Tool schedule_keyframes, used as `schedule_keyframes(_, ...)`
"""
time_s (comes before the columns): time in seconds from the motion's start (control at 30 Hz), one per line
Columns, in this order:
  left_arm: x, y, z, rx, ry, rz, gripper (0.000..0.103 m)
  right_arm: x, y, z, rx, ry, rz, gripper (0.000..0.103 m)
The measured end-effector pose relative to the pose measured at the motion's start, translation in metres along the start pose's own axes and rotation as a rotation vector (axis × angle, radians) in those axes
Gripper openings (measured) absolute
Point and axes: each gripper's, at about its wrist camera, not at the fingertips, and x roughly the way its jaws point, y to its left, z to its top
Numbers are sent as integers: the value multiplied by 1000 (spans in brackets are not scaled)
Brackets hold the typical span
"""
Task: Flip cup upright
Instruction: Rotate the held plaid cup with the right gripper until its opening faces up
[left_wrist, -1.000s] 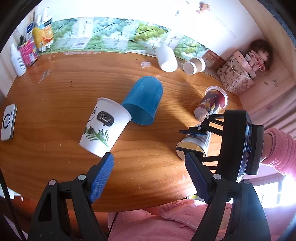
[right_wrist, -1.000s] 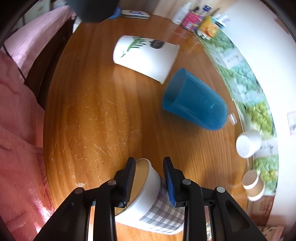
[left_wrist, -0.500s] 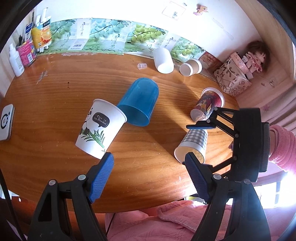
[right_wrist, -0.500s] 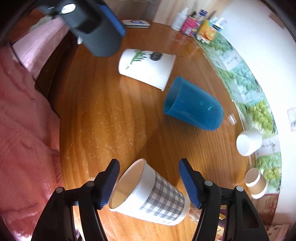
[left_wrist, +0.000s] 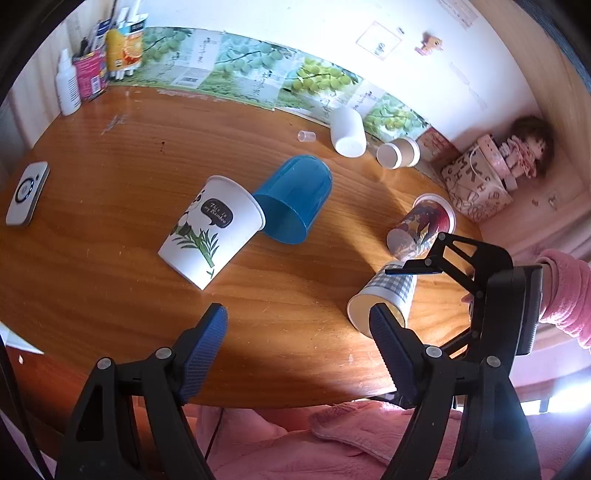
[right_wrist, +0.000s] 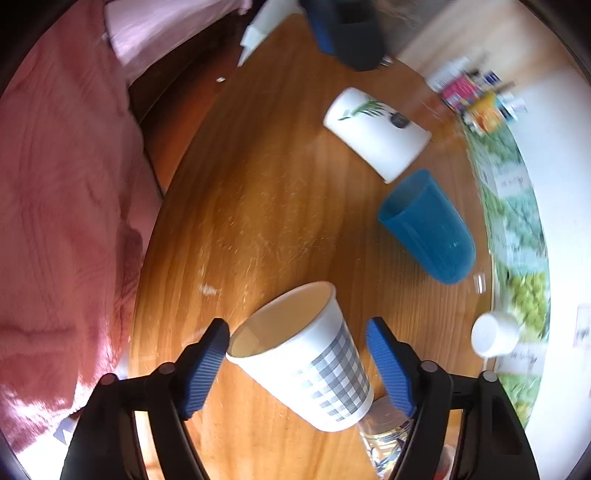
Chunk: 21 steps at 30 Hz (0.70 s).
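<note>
A white paper cup with a grey check band (right_wrist: 314, 363) stands upright on the wooden table (right_wrist: 266, 206), between the fingers of my right gripper (right_wrist: 297, 354), which is open and does not touch it. The same cup (left_wrist: 384, 299) shows in the left wrist view, partly behind my left gripper's right finger. My left gripper (left_wrist: 297, 347) is open and empty above the table's near edge. A panda-print paper cup (left_wrist: 210, 230) and a blue plastic cup (left_wrist: 295, 199) lie on their sides mid-table.
A colourful printed cup (left_wrist: 421, 227), a white cup (left_wrist: 347, 127) and a small brown-sleeved cup (left_wrist: 397, 153) lie toward the back right. Bottles and cartons (left_wrist: 96, 66) stand at the back left. A white device (left_wrist: 26, 192) lies at the left edge. Pink bedding (right_wrist: 62, 206) borders the table.
My right gripper opened, let go of the checked cup and drew back and up. The cup now stands free on the table. My left gripper pulled back slightly.
</note>
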Motion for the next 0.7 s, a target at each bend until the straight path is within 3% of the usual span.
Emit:
schedule_keyframes(0.4,-5,-1,-17,-85,-36,36,82,15,26,-3,-237,29,-77,79)
schedule_keyframes(0.7,-2,-5,-22,-89,-22,30,82,-2,31,-7,-283,13,-70,83)
